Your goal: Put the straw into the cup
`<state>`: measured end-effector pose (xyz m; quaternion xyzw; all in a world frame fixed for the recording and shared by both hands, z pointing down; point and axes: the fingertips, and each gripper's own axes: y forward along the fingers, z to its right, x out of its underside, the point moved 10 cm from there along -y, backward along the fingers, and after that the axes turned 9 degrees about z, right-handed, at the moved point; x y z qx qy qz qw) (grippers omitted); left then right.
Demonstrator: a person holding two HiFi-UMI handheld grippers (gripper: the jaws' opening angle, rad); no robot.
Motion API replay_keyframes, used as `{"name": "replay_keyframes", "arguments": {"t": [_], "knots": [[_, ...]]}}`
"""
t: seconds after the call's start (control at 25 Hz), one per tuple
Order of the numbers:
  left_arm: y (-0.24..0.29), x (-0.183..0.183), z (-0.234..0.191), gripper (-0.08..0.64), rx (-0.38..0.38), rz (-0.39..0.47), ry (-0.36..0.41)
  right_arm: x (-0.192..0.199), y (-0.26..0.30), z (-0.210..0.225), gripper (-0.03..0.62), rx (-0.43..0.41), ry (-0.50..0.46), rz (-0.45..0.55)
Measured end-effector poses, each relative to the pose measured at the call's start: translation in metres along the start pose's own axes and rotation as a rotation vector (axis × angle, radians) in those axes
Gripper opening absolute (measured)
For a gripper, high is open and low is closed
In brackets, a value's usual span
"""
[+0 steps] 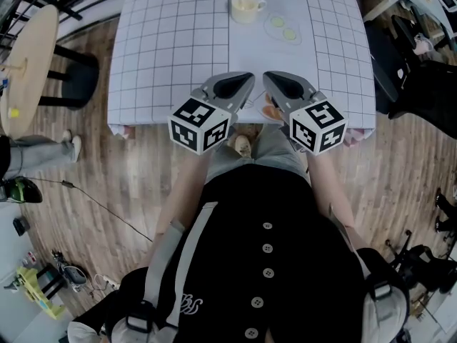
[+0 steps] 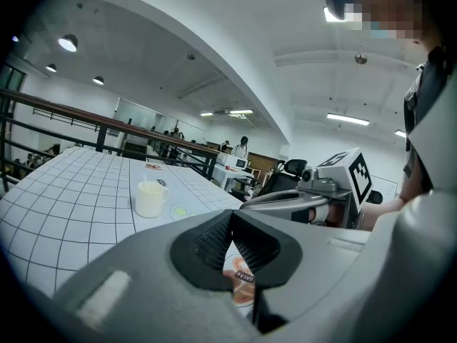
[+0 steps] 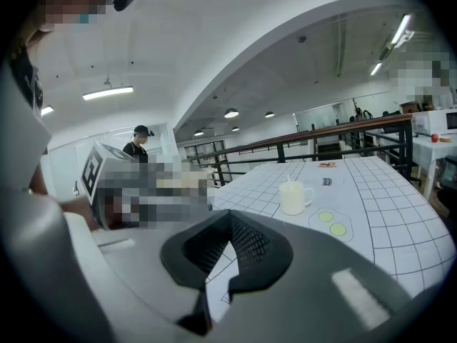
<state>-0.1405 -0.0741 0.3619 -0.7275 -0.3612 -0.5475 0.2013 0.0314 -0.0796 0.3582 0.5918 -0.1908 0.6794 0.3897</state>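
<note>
Head view first: worktop (image 1: 171,63) under a gridded cloth, with the cup (image 1: 245,7) at the middle of its far edge and two green dots (image 1: 283,27) just beside it, toward the right edge. Left tool (image 1: 243,84) and right tool (image 1: 275,84) hang side by side over the near edge, well apart from the cup. An orange printed disc (image 1: 270,111) lies on the cloth beneath them

Left gripper view: the left tool (image 2: 230,224) has its jaws meeting at the tips with nothing between them. Only the disc (image 2: 241,276) shows through the gap below

Right gripper view: the right tool (image 3: 230,224) is likewise closed and empty. A thin pale stub (image 3: 289,182) rises from the cup (image 3: 294,198); it may be the straw, but it is too small to be sure. If so, the task looks finished; if not, no straw is visible anywhere and the work has not begun
</note>
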Motion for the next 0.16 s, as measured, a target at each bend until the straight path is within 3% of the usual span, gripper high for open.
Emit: {"name": "replay_keyframes", "arguments": {"t": [0.16], "knots": [[-0.0015,0.0008,-0.0006,-0.001,0.004,-0.005,0.007,0.0005,-0.001,0.0,-0.002,0.012,0.002,0.004]]}}
